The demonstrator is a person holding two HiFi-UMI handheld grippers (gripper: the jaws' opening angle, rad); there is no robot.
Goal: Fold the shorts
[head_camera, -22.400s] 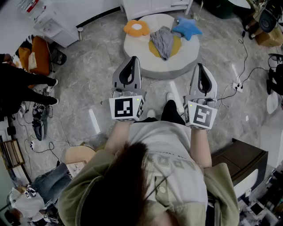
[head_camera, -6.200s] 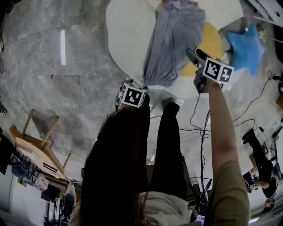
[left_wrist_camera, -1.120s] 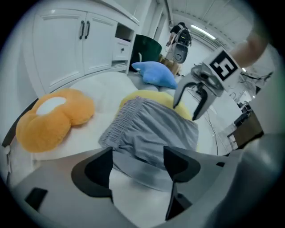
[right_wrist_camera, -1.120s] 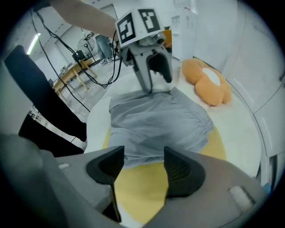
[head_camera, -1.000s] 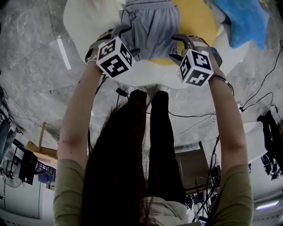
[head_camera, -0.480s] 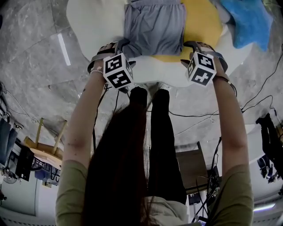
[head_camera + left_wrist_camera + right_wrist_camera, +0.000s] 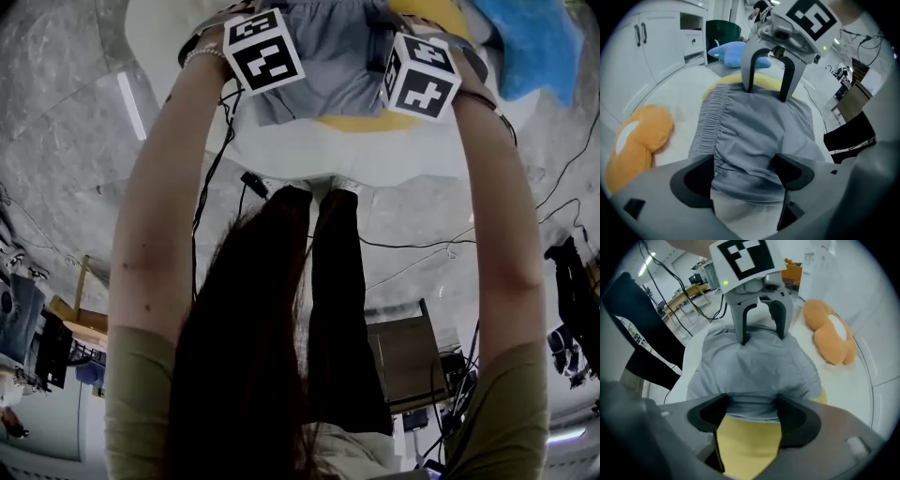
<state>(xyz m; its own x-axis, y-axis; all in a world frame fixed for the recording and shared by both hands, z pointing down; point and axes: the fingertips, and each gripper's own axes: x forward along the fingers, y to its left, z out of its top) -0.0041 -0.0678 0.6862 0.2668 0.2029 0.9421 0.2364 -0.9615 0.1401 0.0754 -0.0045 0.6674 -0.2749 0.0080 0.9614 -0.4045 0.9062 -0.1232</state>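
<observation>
The grey shorts lie flat on a round white cushion, partly over a yellow patch. My left gripper stands over one end of the shorts, its jaws wide, just opened further, with the fabric edge loose between them. My right gripper faces it at the opposite end; its jaws have also just opened, and the shorts' edge lies between them unpinched. In the head view only the marker cubes show above the shorts; the jaws are hidden.
An orange flower-shaped cushion lies beside the shorts and a blue star-shaped cushion beyond them. The white cushion's near rim is right in front of the person's legs. White cabinets stand behind; cables run over the floor.
Both grippers have moved up the picture, from the cushion's near rim to over the shorts. Their marker cubes now cover the shorts' two sides.
</observation>
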